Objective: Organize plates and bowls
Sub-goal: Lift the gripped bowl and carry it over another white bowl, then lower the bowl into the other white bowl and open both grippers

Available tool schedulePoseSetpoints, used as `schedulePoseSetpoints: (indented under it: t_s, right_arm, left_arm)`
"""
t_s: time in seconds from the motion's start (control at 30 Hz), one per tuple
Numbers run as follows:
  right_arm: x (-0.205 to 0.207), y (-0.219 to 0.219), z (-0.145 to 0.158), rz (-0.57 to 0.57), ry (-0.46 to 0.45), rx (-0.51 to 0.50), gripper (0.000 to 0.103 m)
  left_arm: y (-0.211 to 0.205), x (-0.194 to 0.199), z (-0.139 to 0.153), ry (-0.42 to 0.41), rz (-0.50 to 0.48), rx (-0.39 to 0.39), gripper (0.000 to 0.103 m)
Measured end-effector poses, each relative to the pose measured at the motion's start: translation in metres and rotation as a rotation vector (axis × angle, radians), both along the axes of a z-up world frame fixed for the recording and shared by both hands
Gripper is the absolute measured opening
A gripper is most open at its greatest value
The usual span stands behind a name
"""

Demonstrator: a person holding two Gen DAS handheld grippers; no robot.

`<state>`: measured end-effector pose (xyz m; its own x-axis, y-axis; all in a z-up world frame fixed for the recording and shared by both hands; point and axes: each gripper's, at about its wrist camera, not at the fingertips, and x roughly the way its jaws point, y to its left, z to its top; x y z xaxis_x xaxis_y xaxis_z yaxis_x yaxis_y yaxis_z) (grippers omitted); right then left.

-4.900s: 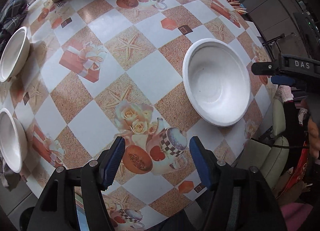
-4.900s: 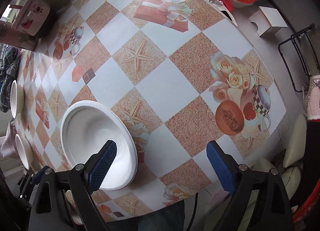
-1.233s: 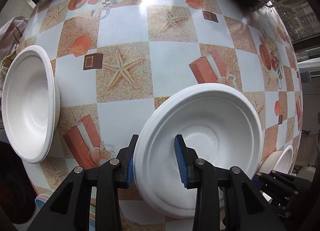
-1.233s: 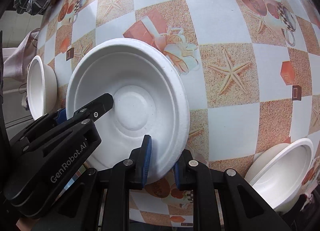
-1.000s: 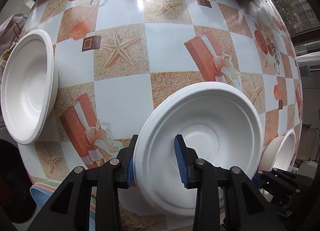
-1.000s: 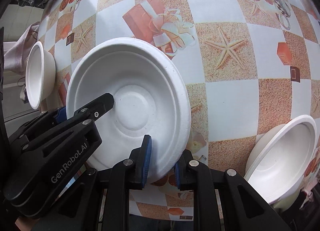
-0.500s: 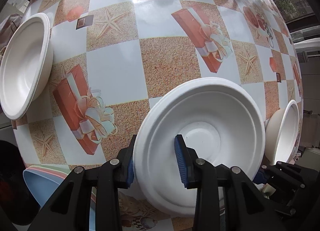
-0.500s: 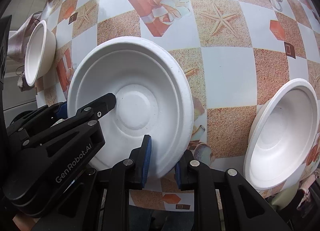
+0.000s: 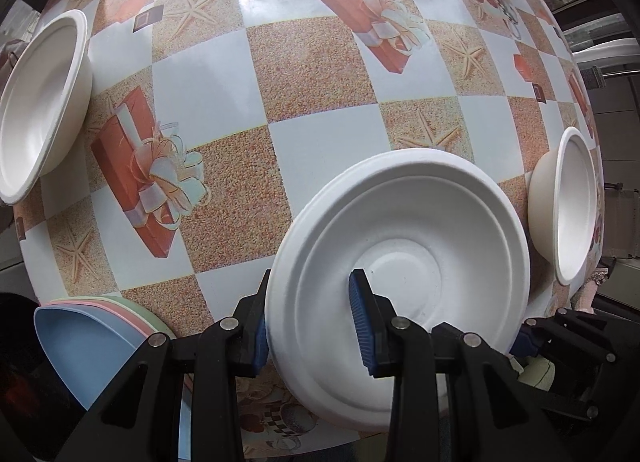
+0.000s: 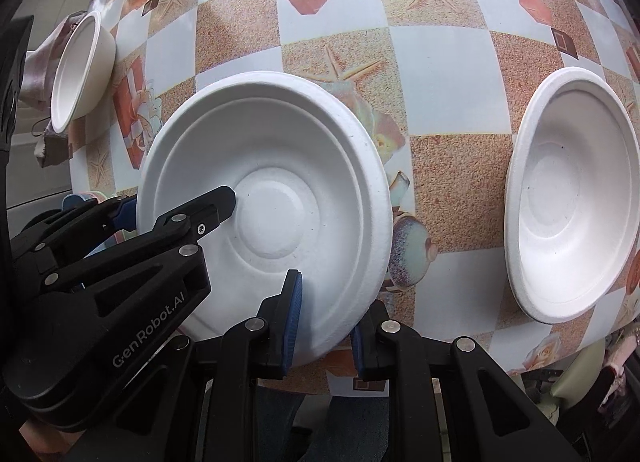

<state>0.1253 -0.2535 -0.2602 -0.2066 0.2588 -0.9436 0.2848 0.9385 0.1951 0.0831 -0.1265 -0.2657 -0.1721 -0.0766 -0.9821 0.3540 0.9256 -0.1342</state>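
Observation:
Both grippers hold one white plate (image 9: 404, 262), which also shows in the right wrist view (image 10: 272, 205), above the table. My left gripper (image 9: 308, 326) is shut on its near-left rim. My right gripper (image 10: 326, 326) is shut on its near-right rim; it shows in the left wrist view at the lower right (image 9: 524, 342). A second white plate (image 10: 568, 201) lies on the table to the right. A white bowl (image 9: 36, 101) sits at the left edge, also in the right wrist view (image 10: 78, 69). Another white bowl (image 9: 568, 205) sits at the right edge.
The table (image 9: 320, 73) has a checked cloth with gift boxes and starfish. A stack of blue, pink and green plates (image 9: 100, 342) lies at the near left edge. The left gripper's black body (image 10: 100, 282) fills the lower left of the right wrist view.
Both grippers closed on the white plate and carried it across the table. The stack of coloured plates and the second white plate have come further into view.

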Motion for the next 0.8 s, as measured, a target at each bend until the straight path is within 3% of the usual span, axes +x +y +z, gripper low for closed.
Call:
schedulePoseSetpoints:
  t_s: [0.27,0.53,0.8]
  right_arm:
    - [0.006,-0.012,0.022,-0.075,-0.063,0.024,0.024]
    - [-0.022,-0.055,0.051,-0.258,-0.165,-0.017,0.024]
    - [-0.066,-0.113,0.071,-0.409,-0.181,-0.081,0.024]
  left_arm:
    - [-0.012,-0.028,0.035,-0.066,-0.094,-0.031,0.036]
    - [-0.062,-0.049,0.074,-0.128,-0.256,-0.090,0.038]
    - [-0.148,-0.003,0.092,-0.141,-0.406,-0.139,0.038]
